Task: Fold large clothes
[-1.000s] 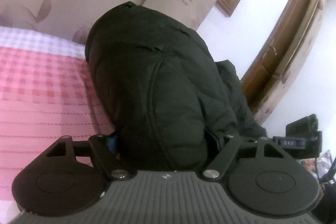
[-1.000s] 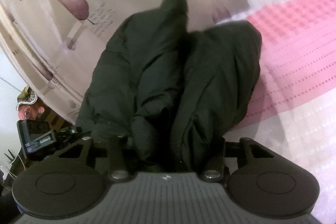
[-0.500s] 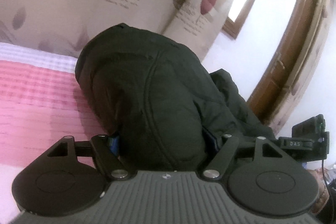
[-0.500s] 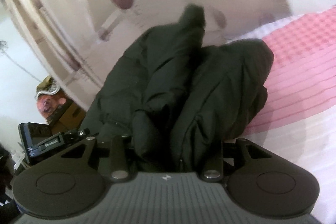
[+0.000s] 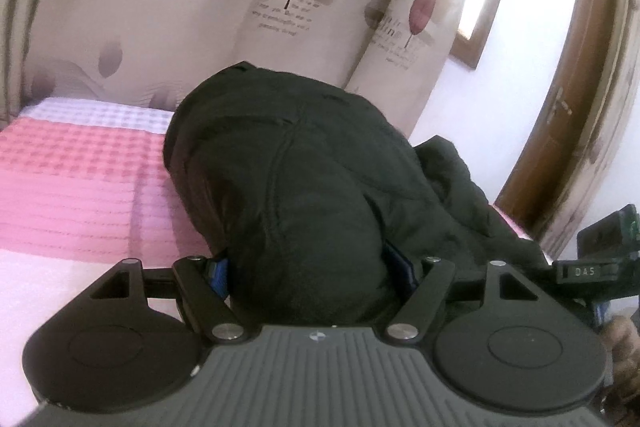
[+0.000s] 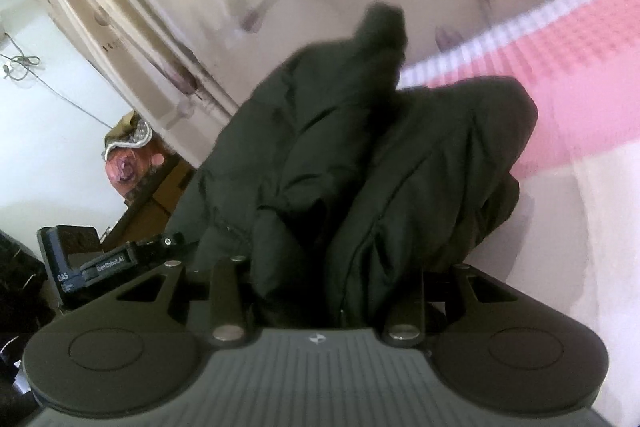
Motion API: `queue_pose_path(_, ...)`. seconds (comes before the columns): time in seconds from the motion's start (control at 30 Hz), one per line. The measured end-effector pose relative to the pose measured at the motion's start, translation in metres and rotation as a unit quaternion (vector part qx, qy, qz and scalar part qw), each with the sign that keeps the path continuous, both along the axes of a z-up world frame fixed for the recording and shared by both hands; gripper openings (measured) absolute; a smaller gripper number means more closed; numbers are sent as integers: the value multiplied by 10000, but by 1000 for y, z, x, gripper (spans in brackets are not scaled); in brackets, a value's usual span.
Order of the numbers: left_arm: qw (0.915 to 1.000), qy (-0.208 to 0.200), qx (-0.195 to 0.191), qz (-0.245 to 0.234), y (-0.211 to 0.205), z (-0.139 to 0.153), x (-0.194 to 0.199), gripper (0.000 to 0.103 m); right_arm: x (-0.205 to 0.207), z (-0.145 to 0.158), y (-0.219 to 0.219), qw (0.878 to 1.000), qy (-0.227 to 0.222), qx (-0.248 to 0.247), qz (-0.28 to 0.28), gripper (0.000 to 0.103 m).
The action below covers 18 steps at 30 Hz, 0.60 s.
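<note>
A bulky black padded jacket (image 5: 304, 179) fills the middle of both wrist views, bunched and held up over a pink and white bed cover (image 5: 72, 179). My left gripper (image 5: 312, 267) is shut on a thick fold of the jacket; blue pads (image 5: 218, 273) show at its sides. My right gripper (image 6: 320, 279) is shut on another bunched part of the jacket (image 6: 360, 163); its fingertips are hidden in the cloth. The right gripper's body (image 5: 600, 259) shows at the left view's right edge, and the left gripper's body (image 6: 92, 263) at the right view's left edge.
A beige curtain with leaf prints (image 5: 200, 7) hangs behind the bed. A brown wooden door (image 5: 572, 99) stands at the right of the left view. Wooden furniture with a cloth bundle (image 6: 136, 163) stands left in the right view. The bed cover (image 6: 580, 75) stretches right.
Both grippers have lifted and tilted up with the jacket: more curtain and less bed show now. Both grips have stayed shut.
</note>
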State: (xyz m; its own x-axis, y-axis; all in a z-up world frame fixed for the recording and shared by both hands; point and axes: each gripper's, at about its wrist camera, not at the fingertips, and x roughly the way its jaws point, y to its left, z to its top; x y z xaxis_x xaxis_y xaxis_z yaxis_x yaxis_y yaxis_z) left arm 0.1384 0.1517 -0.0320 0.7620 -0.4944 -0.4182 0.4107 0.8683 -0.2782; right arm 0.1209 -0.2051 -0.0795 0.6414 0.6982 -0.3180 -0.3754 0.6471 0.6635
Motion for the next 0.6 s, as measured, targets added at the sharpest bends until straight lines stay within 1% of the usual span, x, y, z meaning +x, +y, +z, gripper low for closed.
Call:
queue_pose_path(0.13,9998,-30,171,87,1,-12,-7,74,1,-16,6,9998,197,-2,-65,40)
queue_pose_path(0.23,9995,-64,169,242,1,-19,-10,81,3,-28,4,9992,366,94,-155,42)
queue_pose_path(0.27,9992,-95,235,310,-1,-21,-12,86,3,-30,4,9992,362,66,-171,43)
queue_pose_path(0.3,9987,-126,317,371,-3,-22,-13,91,1,-33,4,9992,355,11,-198,46)
queue_pose_path(0.4,9965,-268,565,552,-11,-24,-17,100,-1,-38,9,9991,319,-115,-250,52)
queue_pose_path(0.47,9946,-352,698,686,-16,-24,-20,103,-3,-41,10,9988,266,-246,-324,58)
queue_pose_path(0.6,9904,-524,951,859,-24,-22,-26,103,-5,-46,13,9978,206,-398,-487,72)
